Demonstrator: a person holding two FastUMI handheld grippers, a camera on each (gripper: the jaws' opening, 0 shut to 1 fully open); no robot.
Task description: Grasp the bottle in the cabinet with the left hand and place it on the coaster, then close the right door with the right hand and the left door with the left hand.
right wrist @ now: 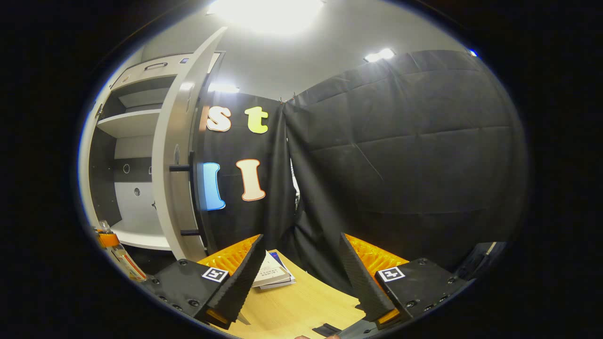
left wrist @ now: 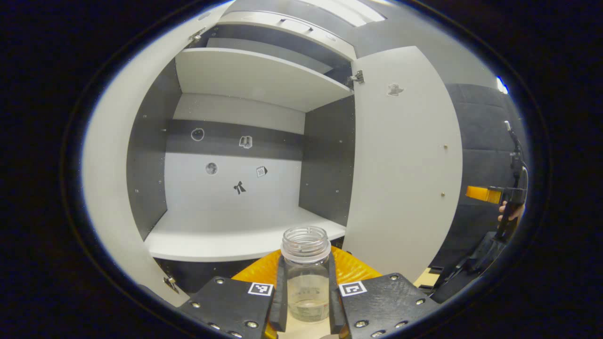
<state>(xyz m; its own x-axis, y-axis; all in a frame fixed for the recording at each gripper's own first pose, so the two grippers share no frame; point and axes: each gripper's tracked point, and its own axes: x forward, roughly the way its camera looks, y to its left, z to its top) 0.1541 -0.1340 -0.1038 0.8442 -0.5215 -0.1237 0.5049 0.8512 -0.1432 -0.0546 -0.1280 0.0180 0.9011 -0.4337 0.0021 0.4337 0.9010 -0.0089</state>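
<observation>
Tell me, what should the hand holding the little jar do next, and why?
Probably carry it down toward the coaster. The left gripper is shut on the bottle, which is already out in front of the cabinet shelf. Both doors are open; the right door can wait. I can't see the coaster.

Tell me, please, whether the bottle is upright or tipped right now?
Upright. In the left gripper view the bottle stands with its open mouth upward, clamped between the left gripper fingers.
</observation>
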